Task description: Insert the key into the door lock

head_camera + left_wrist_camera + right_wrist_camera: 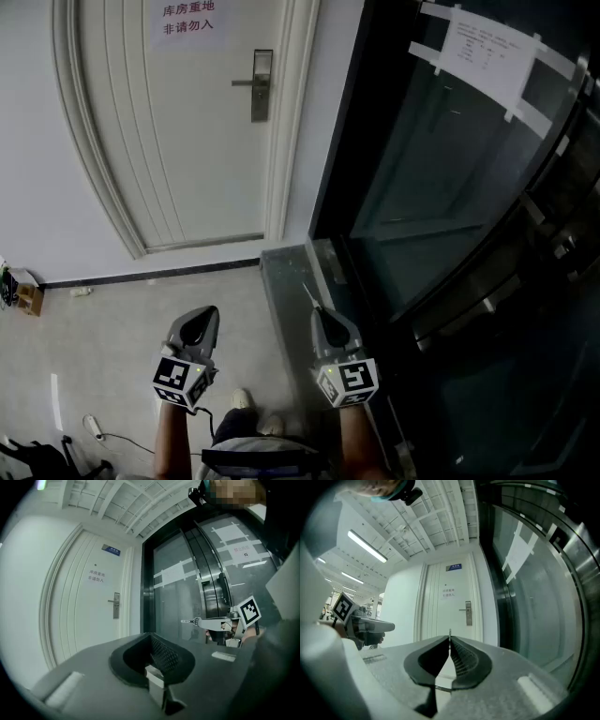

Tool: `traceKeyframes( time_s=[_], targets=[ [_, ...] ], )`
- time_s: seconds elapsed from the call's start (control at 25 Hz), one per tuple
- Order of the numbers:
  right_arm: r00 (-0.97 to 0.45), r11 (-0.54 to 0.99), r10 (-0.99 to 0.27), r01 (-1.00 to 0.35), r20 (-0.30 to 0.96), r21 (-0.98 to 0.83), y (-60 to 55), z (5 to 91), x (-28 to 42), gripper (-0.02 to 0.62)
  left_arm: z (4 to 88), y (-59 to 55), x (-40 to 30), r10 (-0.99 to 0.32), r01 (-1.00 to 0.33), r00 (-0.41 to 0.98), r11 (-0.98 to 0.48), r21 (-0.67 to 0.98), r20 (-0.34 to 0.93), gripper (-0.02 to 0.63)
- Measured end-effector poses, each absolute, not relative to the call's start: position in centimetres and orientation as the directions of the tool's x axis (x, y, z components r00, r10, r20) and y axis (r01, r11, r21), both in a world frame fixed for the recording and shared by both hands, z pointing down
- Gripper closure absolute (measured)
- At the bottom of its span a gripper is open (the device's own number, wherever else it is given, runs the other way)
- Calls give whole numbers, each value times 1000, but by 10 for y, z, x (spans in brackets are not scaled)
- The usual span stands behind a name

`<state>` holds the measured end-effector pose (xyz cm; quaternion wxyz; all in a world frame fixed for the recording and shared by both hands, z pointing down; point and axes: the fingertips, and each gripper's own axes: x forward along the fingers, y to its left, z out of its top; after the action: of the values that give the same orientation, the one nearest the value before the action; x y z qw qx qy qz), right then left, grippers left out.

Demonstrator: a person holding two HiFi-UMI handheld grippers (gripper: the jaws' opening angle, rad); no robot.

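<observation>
The right gripper [450,640] pinches the key [450,633], well short of the far door lock [262,86]; the left gripper [151,637] is closed on nothing. So slim a hold may let the key twist if it arrives off-line.

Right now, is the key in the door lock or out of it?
Out. The key sticks from the shut right claw, well short of the lock on the door.
</observation>
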<state>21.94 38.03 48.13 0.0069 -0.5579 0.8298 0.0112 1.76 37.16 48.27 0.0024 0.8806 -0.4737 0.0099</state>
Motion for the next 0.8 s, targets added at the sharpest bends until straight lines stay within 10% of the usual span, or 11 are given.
traceKeyframes(
  time_s=[0.8],
  targets=[
    [-399,398,-917,-917,-20,21,357,482,202,584,483,349,-1,-847,-847,531,-531,-6,21,604]
  ],
)
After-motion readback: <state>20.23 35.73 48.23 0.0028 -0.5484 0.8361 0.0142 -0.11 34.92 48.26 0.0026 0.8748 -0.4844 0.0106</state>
